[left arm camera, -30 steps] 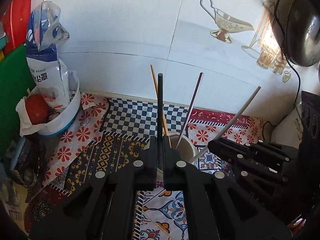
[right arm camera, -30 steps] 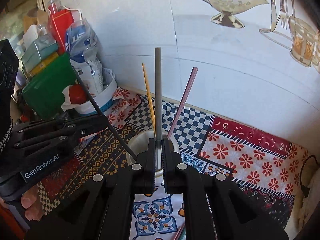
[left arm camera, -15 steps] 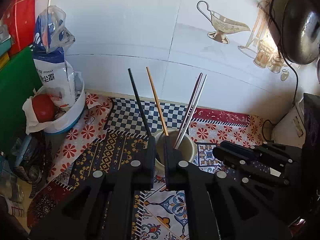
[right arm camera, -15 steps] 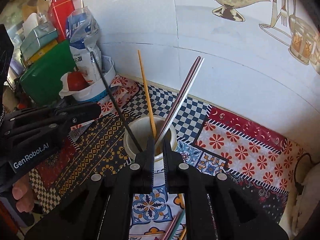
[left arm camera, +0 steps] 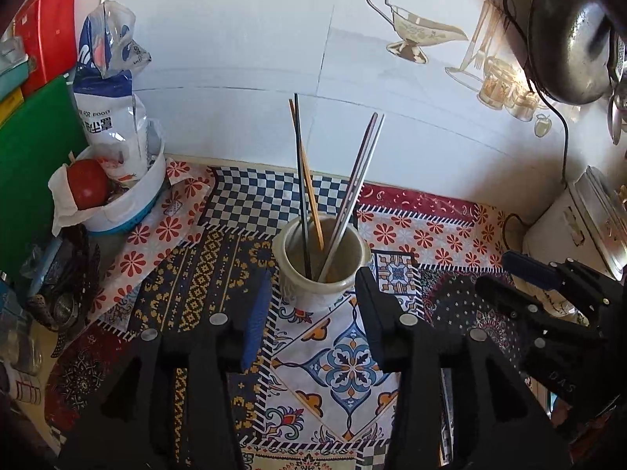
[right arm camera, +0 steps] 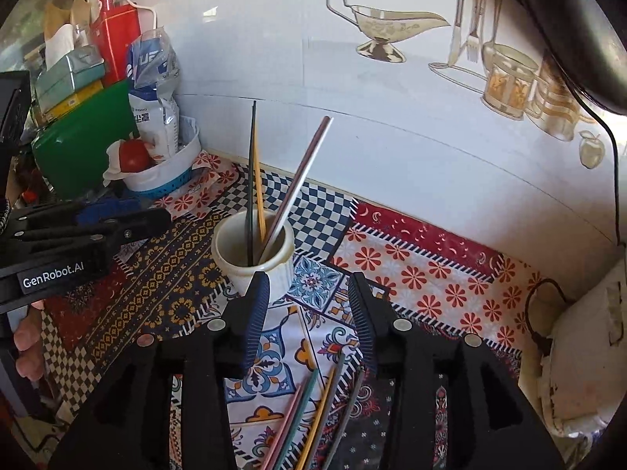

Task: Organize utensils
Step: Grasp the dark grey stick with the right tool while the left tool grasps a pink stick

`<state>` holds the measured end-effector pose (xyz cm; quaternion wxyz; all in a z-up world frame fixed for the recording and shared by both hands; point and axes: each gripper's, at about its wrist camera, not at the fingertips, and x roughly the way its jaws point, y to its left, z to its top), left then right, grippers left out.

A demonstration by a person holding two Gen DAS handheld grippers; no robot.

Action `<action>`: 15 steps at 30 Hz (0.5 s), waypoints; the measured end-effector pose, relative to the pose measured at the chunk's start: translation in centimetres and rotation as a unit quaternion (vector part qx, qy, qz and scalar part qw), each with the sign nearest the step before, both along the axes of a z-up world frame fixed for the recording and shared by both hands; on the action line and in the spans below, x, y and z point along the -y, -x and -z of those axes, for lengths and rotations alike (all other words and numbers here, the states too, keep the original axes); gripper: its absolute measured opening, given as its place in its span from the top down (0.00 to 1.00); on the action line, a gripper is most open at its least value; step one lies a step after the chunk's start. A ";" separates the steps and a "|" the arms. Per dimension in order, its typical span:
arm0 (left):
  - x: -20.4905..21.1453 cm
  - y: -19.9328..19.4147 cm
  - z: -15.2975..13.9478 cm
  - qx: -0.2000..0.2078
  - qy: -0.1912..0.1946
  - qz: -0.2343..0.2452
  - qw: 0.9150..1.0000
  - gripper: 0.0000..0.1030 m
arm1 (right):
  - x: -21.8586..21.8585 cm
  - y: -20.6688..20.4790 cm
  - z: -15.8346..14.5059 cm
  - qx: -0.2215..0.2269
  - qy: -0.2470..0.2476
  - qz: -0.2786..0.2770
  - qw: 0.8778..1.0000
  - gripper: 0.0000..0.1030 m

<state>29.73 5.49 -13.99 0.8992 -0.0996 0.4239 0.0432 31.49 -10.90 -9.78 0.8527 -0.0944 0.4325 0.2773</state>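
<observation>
A cream ribbed cup (left arm camera: 321, 270) (right arm camera: 254, 250) stands upright on the patterned cloth. In it lean several chopsticks: a black one (left arm camera: 301, 180), an orange one (left arm camera: 309, 192), a pink one and a grey one (left arm camera: 360, 180). My left gripper (left arm camera: 313, 305) is open and empty just in front of the cup. My right gripper (right arm camera: 307, 305) is open and empty, just right of and in front of the cup. Several loose chopsticks (right arm camera: 313, 411) lie on the cloth between the right gripper's fingers.
A white bowl (left arm camera: 129, 203) with a red tomato and a food bag stands at back left, next to a green board (left arm camera: 27, 164). A white appliance (left arm camera: 580, 219) and a black cable are at right. The tiled wall is close behind the cup.
Both grippers have opened and let go of their chopsticks: the black one and the grey one now stand in the cup. Both grippers have drawn back from it.
</observation>
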 end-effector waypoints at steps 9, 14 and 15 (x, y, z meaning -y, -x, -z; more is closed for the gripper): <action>3.7 0.4 4.6 -0.069 0.020 0.048 0.996 0.58 | 5.7 1.7 2.8 -0.040 0.024 0.069 0.997 0.61; 6.1 0.5 7.5 -0.109 0.024 0.078 0.991 0.58 | 8.5 3.0 5.9 -0.079 0.053 0.100 0.990 0.61; 6.6 0.6 8.1 -0.118 0.022 0.086 0.989 0.58 | 9.0 3.3 6.6 -0.089 0.057 0.105 0.989 0.61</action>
